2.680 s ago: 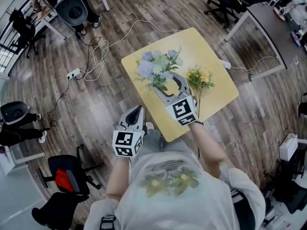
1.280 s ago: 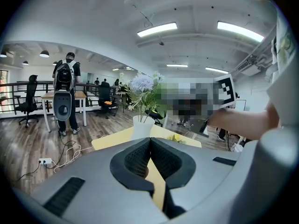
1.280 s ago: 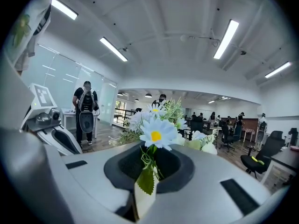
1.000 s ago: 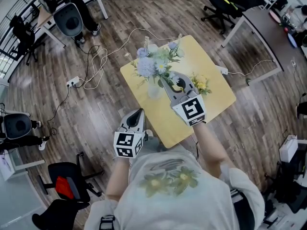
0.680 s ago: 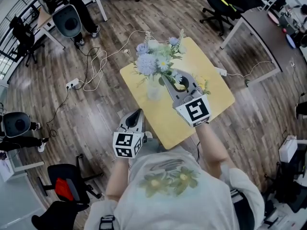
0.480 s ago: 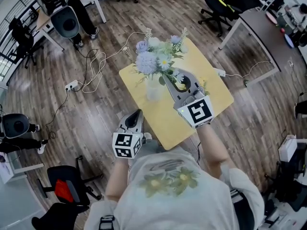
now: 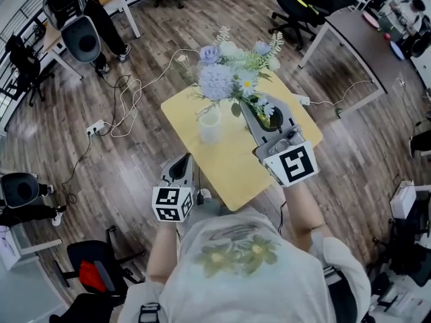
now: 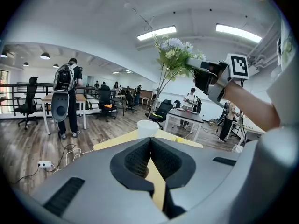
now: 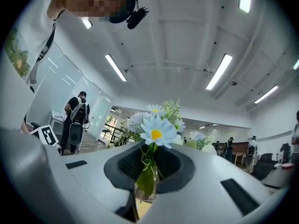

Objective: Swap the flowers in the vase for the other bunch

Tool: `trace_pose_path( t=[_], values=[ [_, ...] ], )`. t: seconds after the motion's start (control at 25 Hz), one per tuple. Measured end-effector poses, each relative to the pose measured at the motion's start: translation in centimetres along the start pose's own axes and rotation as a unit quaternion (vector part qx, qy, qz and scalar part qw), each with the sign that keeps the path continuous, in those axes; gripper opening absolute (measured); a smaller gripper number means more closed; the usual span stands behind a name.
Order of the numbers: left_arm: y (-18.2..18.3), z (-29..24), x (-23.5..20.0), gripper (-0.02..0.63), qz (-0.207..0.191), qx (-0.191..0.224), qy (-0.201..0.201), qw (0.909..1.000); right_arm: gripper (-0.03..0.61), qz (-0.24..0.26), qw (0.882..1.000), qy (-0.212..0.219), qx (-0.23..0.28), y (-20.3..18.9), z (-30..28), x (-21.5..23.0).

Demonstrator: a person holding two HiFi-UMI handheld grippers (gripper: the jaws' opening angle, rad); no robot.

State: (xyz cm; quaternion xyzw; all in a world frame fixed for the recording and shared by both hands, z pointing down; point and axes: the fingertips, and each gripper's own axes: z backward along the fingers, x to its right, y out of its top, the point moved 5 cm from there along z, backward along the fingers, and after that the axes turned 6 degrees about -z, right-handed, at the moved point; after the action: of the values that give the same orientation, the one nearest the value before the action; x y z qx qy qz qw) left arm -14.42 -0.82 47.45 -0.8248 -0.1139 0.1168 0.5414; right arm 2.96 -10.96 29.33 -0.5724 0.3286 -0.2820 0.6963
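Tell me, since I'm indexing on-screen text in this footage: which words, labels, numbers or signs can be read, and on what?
No words or numbers can be read anywhere.
Black-and-white square marker on the left gripper: coded pattern, no letters.
Matching square marker on the right gripper, shut on the blue-and-white flower bunch: pattern only.
Pale T-shirt print: flowers, no lettering.

My left gripper (image 7: 183,161) sits low by my waist with the forearm tucked in. It points forward and slightly down, jaws together with nothing between them. My right arm reaches out ahead, raised, and the right gripper (image 7: 248,108) is roughly level with its marker cube turned up toward my head camera. Its jaws are pinched nearly closed on the stems of the blue-and-white bunch (image 7: 232,66).
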Motion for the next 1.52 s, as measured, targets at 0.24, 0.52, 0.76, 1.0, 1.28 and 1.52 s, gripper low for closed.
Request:
trace_pose_path(
  t=[0.24,0.52,0.76,1.0,1.28,1.52],
  values=[
    [-0.2,0.4,-0.4,0.018,-0.002,0.000,-0.013,0.9999,0.063,-0.040,0.999,-0.019,-0.015,0.6,1.2,0.7],
    [-0.6,-0.1,0.0,0.018,-0.007,-0.005,-0.027,0.9996,0.063,-0.035,0.995,-0.039,-0.083,-1.6,2.9,1.9],
    [-0.4,-1.1,0.3,0.018,-0.011,-0.009,-0.041,0.9990,0.064,-0.051,0.985,-0.045,-0.160,-4.4,3.8,2.5],
    [-0.5,-1.5,0.9,0.017,-0.013,-0.014,-0.056,0.9983,0.064,-0.064,0.969,-0.038,-0.234,-7.2,5.1,2.1],
    [-0.7,-1.9,1.7,0.018,-0.013,-0.018,-0.063,0.9977,0.064,-0.094,0.948,-0.031,-0.301,-11.0,7.2,1.4],
    [-1.1,-2.1,1.8,0.018,-0.013,-0.021,-0.063,0.9977,0.064,-0.145,0.926,-0.018,-0.348,-15.0,9.2,0.1]
  ],
)
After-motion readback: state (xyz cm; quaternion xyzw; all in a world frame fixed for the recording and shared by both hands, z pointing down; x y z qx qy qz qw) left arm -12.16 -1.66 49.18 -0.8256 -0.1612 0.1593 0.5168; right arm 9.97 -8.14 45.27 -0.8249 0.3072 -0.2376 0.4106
